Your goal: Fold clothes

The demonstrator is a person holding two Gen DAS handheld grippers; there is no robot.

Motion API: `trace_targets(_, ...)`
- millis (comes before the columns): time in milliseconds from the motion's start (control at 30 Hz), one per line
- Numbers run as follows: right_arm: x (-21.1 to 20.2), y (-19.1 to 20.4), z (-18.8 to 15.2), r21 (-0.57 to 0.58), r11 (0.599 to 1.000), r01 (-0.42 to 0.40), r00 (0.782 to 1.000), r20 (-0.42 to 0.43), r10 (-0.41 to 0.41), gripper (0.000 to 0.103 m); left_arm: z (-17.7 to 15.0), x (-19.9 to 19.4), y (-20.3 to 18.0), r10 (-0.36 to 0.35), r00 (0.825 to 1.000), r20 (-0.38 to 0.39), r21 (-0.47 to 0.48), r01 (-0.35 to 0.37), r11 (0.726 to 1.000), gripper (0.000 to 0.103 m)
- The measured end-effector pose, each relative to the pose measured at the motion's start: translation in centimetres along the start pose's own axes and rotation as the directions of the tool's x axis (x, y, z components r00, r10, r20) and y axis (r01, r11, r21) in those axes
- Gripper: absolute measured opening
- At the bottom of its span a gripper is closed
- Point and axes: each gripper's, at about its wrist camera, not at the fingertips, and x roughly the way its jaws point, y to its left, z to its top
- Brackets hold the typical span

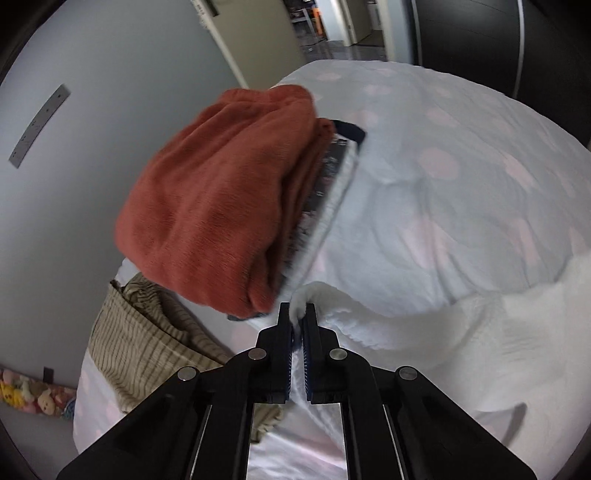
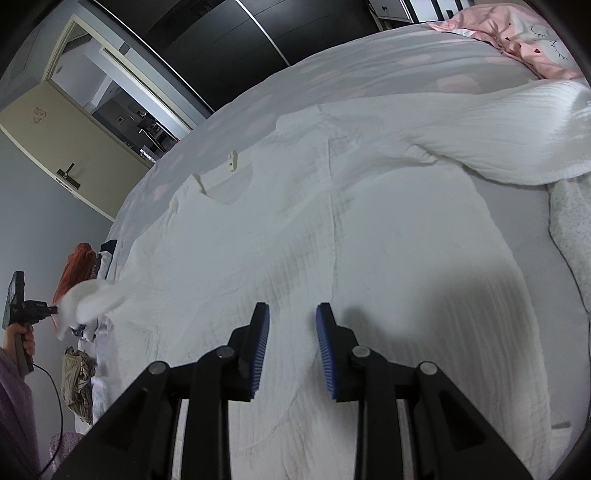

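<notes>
A white textured shirt lies spread flat on the bed, its neckline toward the far left and one sleeve stretched to the far right. My left gripper is shut on the end of the other white sleeve; in the right wrist view it holds that sleeve end lifted at the bed's left edge. My right gripper is open and empty, just above the shirt's lower body.
A stack of folded clothes topped by a rust-red garment sits at the bed's edge beside my left gripper. A beige striped garment lies below it. A pink pillow is at the far right. The bedspread is pale with pink dots.
</notes>
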Motion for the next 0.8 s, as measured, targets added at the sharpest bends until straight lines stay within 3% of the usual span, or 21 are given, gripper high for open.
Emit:
trace_targets(67, 0.4, -0.1, 0.1, 0.001, 1.000, -0.001, 1.000, -0.007, 0.001, 0.026, 0.3, 1.7, -0.3, 0.009, 0.999, -0.037, 0.003, -0.008, 1.000, 0.010)
trace_targets(167, 0.7, -0.4, 0.1, 0.009, 1.000, 0.005, 1.000, -0.012, -0.005, 0.026, 0.0, 4.0, -0.9, 0.095, 0.991, -0.096, 0.036, -0.092, 0.995, 0.011)
trace_targets(267, 0.6, -0.8, 0.3, 0.031, 1.000, 0.001, 1.000, -0.007, -0.001, 0.026, -0.3, 4.9, -1.0, 0.135, 0.985, -0.109, 0.055, -0.130, 0.990, 0.013)
trace_targets(333, 0.6, -1.0, 0.4, 0.047, 0.999, -0.004, 1.000, -0.006, 0.004, 0.026, -0.3, 4.5, -1.2, 0.106, 0.990, -0.088, 0.062, -0.101, 0.993, 0.018)
trace_targets(433, 1.0, -0.8, 0.4, 0.041, 0.999, -0.006, 1.000, -0.012, 0.007, 0.026, -0.7, 3.4, -2.2, 0.023, 0.998, -0.055, 0.089, -0.018, 0.996, 0.043)
trace_targets(467, 1.1, -0.6, 0.4, 0.032, 0.999, -0.005, 1.000, -0.016, 0.005, 0.026, -1.0, 3.2, -2.9, -0.014, 0.998, -0.056, 0.112, 0.020, 0.994, 0.046)
trace_targets(567, 1.6, -0.3, 0.3, 0.009, 1.000, -0.001, 1.000, -0.029, 0.001, 0.026, -2.0, 2.5, -4.8, -0.123, 0.990, -0.063, 0.180, 0.133, 0.975, 0.046)
trace_targets(633, 1.7, -0.2, 0.2, 0.006, 1.000, 0.001, 0.999, -0.036, -0.001, 0.026, -3.5, 2.2, -6.5, -0.166, 0.982, -0.092, 0.264, 0.185, 0.947, 0.046)
trace_targets(800, 1.6, -0.6, 0.2, 0.029, 1.000, -0.007, 0.999, -0.033, 0.008, 0.026, -7.7, 1.9, -10.0, -0.121, 0.985, -0.121, 0.448, 0.163, 0.879, 0.046)
